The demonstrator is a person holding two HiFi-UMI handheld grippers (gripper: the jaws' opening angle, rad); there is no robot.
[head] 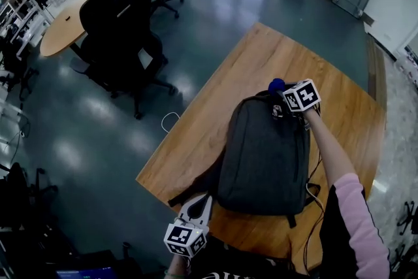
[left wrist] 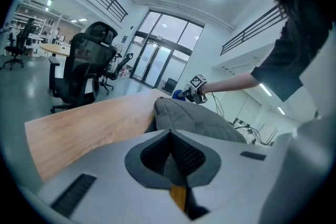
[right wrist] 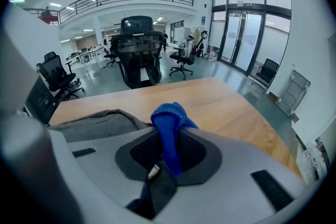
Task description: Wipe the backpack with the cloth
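Cloth (head: 276, 84) first: your right gripper (head: 281, 103) has its jaws clamped tight on the blue cloth, and in the right gripper view the fabric (right wrist: 168, 113) stands up in a bunched fold past the closed pads of that gripper (right wrist: 169, 134), with a dark tail and a small white tag hanging below them. You hold this gripper at the far, top end of the grey backpack (head: 264, 153), the cloth just over the bag's upper edge; whether it touches the bag cannot be told. The backpack lies flat on the wooden table (head: 274, 55), top end away from you, and one dark strap trails off its near left corner. Your left gripper (head: 198, 204) sits low at that near left corner, close to the strap. In the left gripper view its jaws (left wrist: 169, 136) meet at the tips with nothing seen pinched between them; only grey backpack fabric (left wrist: 199, 123) and a sliver of table (left wrist: 89, 123) show past them.
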